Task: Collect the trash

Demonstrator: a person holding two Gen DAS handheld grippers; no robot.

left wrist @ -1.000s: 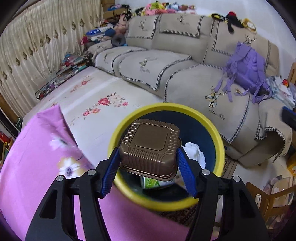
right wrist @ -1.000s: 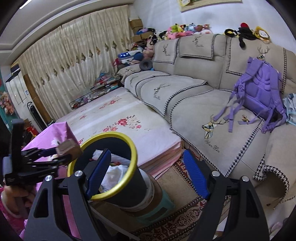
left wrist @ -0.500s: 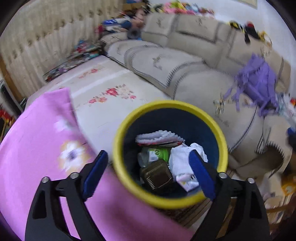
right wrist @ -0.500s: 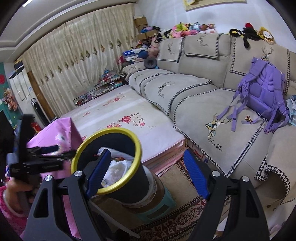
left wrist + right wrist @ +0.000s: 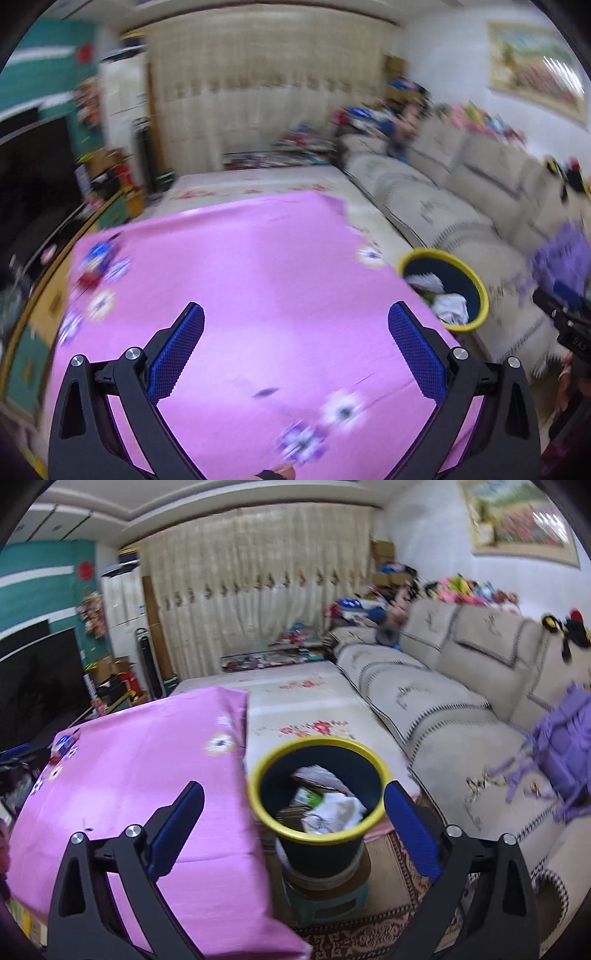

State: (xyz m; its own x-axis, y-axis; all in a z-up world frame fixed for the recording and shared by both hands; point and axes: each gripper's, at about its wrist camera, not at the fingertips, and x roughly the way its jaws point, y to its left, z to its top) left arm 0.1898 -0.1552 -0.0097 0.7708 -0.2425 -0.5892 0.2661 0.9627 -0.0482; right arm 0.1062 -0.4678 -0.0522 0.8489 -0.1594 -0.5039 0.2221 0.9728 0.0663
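Observation:
A dark bin with a yellow rim (image 5: 319, 788) stands on a stool beside the pink-clothed table (image 5: 129, 775). It holds white paper, a green wrapper and a brown box (image 5: 290, 814). My right gripper (image 5: 291, 827) is open and empty, hovering just in front of the bin. My left gripper (image 5: 295, 350) is open and empty above the pink table (image 5: 258, 277); the bin (image 5: 443, 291) lies to its right. Small blurred items (image 5: 98, 264) lie at the table's far left.
A beige sofa (image 5: 443, 709) with a purple backpack (image 5: 565, 746) runs along the right. A floral mat (image 5: 295, 709) lies behind the table. A TV (image 5: 37, 679) stands at the left. A patterned rug (image 5: 388, 923) covers the floor.
My left gripper let the brown box fall into the bin, then swung left and back over the pink table. My right gripper has turned left, closer over the bin.

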